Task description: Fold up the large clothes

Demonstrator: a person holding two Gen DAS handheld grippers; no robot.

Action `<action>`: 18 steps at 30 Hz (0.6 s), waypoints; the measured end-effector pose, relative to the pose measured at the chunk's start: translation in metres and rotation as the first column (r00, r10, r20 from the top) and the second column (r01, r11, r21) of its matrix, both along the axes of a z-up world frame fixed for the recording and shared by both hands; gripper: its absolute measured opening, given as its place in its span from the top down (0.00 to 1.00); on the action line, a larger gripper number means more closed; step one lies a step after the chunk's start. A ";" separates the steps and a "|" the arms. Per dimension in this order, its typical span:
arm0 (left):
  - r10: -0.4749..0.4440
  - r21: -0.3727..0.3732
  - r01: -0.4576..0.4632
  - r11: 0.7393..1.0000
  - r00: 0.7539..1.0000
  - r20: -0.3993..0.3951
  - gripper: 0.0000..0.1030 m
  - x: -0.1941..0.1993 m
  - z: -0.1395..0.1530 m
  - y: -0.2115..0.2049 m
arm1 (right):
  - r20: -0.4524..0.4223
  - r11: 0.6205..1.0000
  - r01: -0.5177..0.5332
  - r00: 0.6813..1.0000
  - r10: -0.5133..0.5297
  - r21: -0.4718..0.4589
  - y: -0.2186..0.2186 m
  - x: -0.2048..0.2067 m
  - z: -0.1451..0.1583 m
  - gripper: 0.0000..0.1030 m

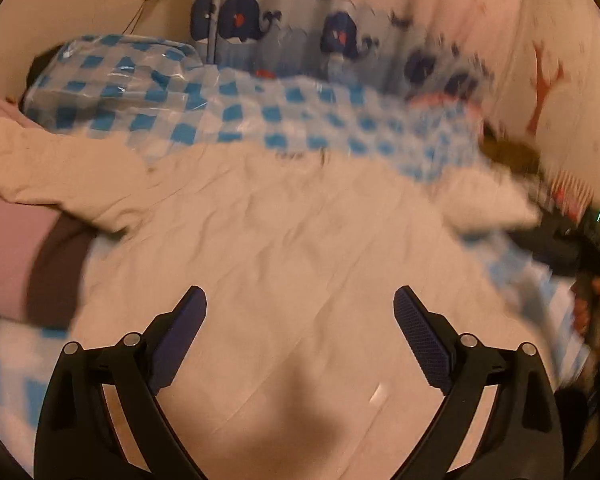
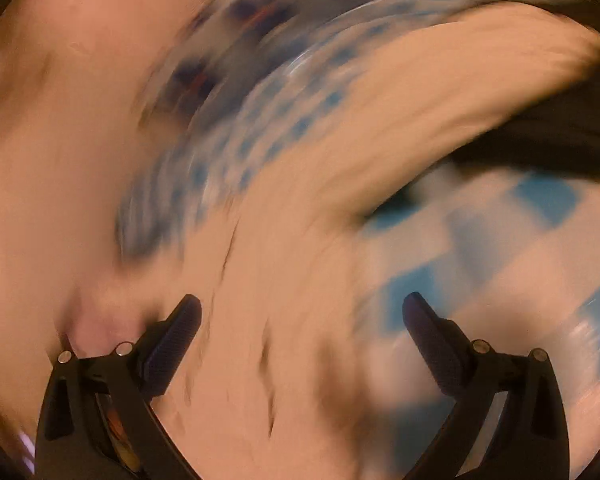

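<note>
White garment, one, beneath two open grippers.

Right gripper gapes over blurred cream garment.

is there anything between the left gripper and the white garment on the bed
Nothing visible does. The left gripper is open directly over the cream garment, with only bare cloth showing between its fingers. The checkered plastic-wrapped bundle lies beyond the garment, not in the way.

The garment lies spread on the checked sheet, a curtain hanging behind them.
</note>
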State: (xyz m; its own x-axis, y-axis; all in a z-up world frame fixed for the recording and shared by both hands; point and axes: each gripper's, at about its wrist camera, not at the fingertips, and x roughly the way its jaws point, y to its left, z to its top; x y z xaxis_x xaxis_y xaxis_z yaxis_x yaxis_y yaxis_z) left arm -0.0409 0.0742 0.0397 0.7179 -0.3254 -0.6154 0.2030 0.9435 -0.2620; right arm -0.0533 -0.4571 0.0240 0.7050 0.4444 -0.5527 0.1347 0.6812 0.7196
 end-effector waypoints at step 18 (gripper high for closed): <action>0.103 -0.184 -0.102 0.978 0.995 -0.004 0.12 0.092 -0.038 -0.021 | 0.064 0.882 0.367 0.913 -0.402 0.296 -0.174 0.065 -0.019 0.07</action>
State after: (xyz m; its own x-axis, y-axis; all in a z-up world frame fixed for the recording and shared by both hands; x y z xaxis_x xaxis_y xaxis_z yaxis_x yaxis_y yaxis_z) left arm 0.0511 0.0537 0.0018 0.7567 -0.3567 -0.5478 0.1097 0.8954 -0.4315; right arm 0.0116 -0.6314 0.0051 0.9041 0.2452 -0.3500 0.2469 0.3687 0.8961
